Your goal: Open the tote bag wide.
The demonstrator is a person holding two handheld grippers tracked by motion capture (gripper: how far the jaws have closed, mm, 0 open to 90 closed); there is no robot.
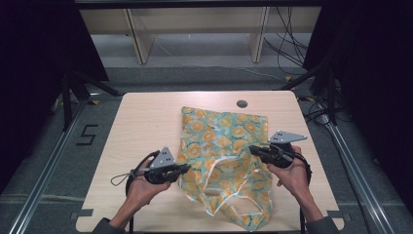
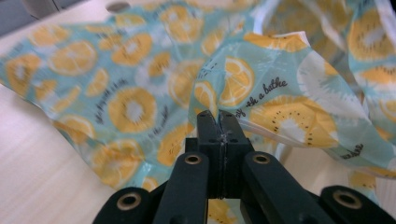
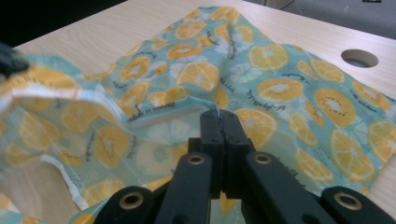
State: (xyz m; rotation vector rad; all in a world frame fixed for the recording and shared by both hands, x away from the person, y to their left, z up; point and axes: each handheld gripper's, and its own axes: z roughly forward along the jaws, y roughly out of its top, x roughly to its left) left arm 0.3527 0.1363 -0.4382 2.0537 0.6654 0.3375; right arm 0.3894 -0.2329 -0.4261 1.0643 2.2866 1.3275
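Both claws pinch the fruit cloth (image 1: 221, 146): left claw (image 1: 186, 167) mid-left, right claw (image 1: 253, 149) mid-right. Lift slowly together, so nothing slips out.

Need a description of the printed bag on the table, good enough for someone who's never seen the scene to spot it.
Start at the light wooden table with a round cable hole near its far edge. Just below that hole, running down to the near edge, lies the bag, pinched at its sides by the left hand-held gripper and right hand-held gripper. It is crumpled teal fabric printed with orange citrus slices.
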